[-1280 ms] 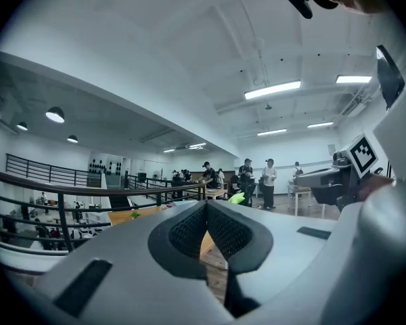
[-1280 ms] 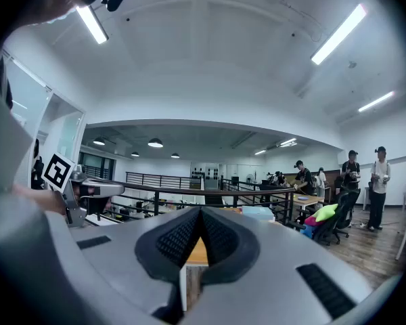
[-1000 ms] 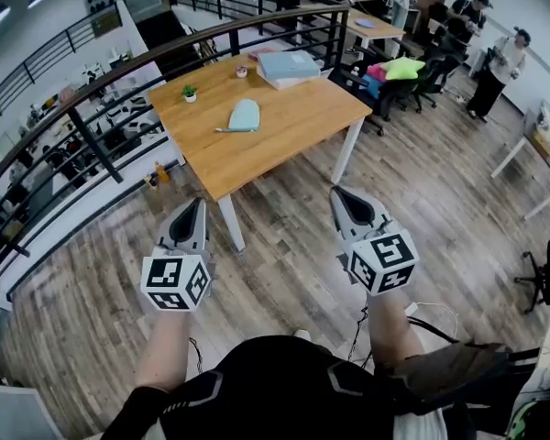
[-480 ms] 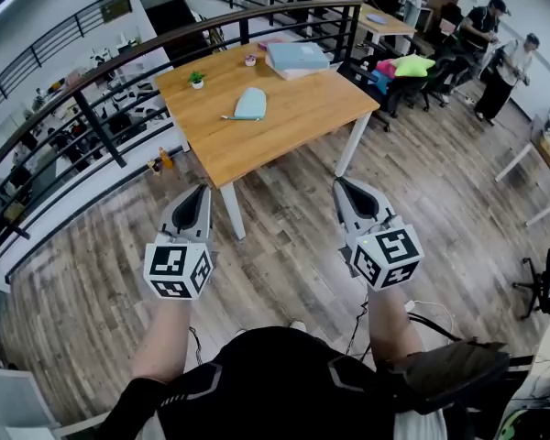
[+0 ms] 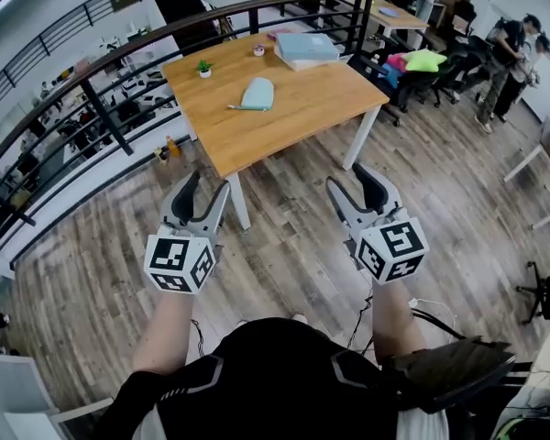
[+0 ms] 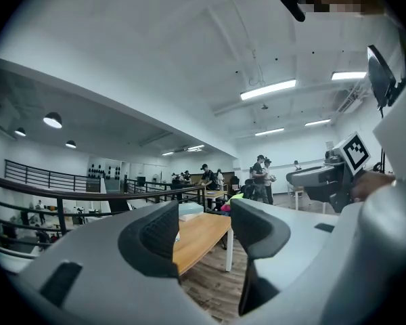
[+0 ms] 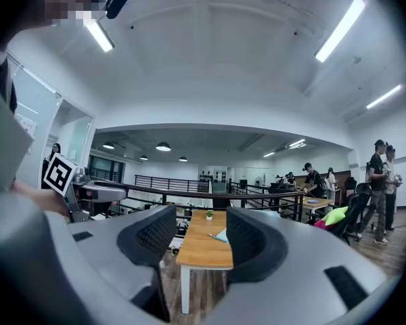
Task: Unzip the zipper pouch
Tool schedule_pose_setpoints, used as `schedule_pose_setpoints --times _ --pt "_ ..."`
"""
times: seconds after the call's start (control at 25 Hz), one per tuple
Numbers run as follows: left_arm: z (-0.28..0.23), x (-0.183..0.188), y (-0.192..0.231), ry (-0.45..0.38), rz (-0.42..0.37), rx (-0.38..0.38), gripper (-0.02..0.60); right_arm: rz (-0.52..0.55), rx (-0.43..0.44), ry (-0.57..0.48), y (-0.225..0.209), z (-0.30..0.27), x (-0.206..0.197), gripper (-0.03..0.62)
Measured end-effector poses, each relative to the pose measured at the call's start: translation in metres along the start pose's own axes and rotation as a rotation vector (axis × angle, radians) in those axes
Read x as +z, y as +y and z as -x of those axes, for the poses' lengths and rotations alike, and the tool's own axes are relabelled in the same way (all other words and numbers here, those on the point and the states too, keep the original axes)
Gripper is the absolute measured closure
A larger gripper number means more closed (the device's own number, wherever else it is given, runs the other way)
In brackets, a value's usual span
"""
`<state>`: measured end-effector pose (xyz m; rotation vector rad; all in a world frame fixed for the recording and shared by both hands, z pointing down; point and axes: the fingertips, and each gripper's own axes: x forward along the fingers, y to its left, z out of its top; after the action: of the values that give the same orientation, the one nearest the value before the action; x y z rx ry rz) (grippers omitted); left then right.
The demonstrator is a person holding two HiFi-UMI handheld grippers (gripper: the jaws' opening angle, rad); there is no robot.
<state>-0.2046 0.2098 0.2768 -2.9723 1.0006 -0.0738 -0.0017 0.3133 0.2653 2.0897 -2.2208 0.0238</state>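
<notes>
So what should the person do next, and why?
Probably walk up to the wooden table: the pale blue pouch lies there, well out of reach. The left gripper and right gripper have just been opening their jaws, with nothing between them, so they look ready to reach for it.

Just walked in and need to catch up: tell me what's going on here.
A person stands on the wood floor short of the wooden table, holding a left hand-held gripper and a right hand-held gripper. Both have just opened their jaws, with nothing between them. The pale blue zipper pouch lies on the table, well ahead of both grippers and untouched.
</notes>
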Motion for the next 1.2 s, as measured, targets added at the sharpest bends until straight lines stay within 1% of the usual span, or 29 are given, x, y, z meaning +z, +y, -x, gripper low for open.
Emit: schedule_pose_setpoints --times 0.08,0.28,0.52,0.64,0.76,0.88,1.0,1.2 --pt "0.000 0.000 -0.001 -0.003 -0.009 0.011 0.326 -0.001 0.006 0.001 -0.002 0.000 -0.001 0.339" --pt "-0.007 -0.005 -0.012 -0.002 -0.022 0.016 0.323 0.005 0.023 0.013 -0.012 0.003 -0.009 0.322" --pt "-0.027 -0.013 -0.025 0.029 -0.013 0.037 0.324 0.004 0.047 0.011 -0.036 0.006 -0.012 0.321" --pt "-0.033 -0.015 -0.035 0.024 -0.018 0.049 0.324 0.020 0.068 0.009 -0.047 0.008 -0.016 0.321" --pt "-0.044 -0.018 -0.037 0.033 -0.029 0.058 0.324 0.007 0.087 0.006 -0.057 -0.003 -0.022 0.321" --pt "-0.057 -0.025 -0.031 0.052 -0.031 0.061 0.324 0.008 0.101 0.012 -0.063 -0.021 -0.026 0.322" --pt "-0.081 -0.033 -0.017 0.064 -0.016 0.043 0.324 0.033 0.088 0.021 -0.074 -0.045 -0.028 0.330" --pt "-0.125 -0.033 0.027 0.035 -0.014 0.028 0.324 0.035 0.075 0.043 -0.083 -0.101 -0.030 0.332"
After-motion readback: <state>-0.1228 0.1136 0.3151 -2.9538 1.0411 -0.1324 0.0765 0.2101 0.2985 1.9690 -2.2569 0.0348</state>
